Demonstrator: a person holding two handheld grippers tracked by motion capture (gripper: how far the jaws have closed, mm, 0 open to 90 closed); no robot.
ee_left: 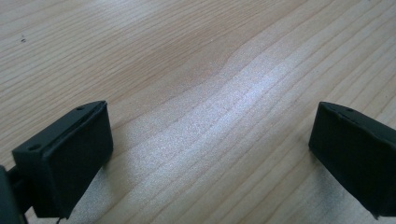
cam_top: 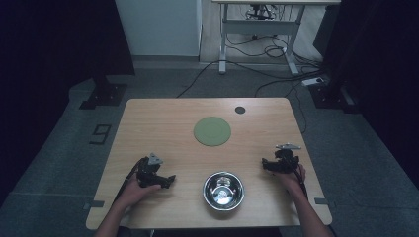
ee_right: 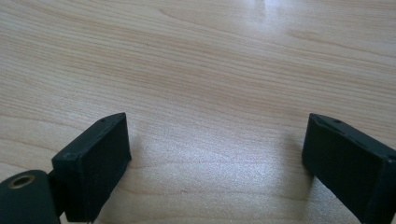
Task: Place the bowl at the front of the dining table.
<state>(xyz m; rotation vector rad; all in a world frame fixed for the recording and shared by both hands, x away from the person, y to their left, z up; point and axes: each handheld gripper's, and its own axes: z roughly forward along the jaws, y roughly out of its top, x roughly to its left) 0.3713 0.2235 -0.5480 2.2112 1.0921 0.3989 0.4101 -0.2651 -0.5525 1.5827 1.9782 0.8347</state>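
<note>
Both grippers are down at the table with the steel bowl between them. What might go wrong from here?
1. The steel bowl is shiny with a rounded wall; open fingers may slip off it.
2. It sits near the table's front edge; a nudge might push it off.
3. The left gripper and right gripper could collide converging on it.

steel bowl (cam_top: 223, 189) | shiny, upright | near table edge, between the hands | apart from green plate (cam_top: 212, 131)

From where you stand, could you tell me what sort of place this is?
Probably a lab or recording room: a bare wooden table on grey carpet, black curtains at both sides, and a height-adjustable desk with loose cables behind.
</note>
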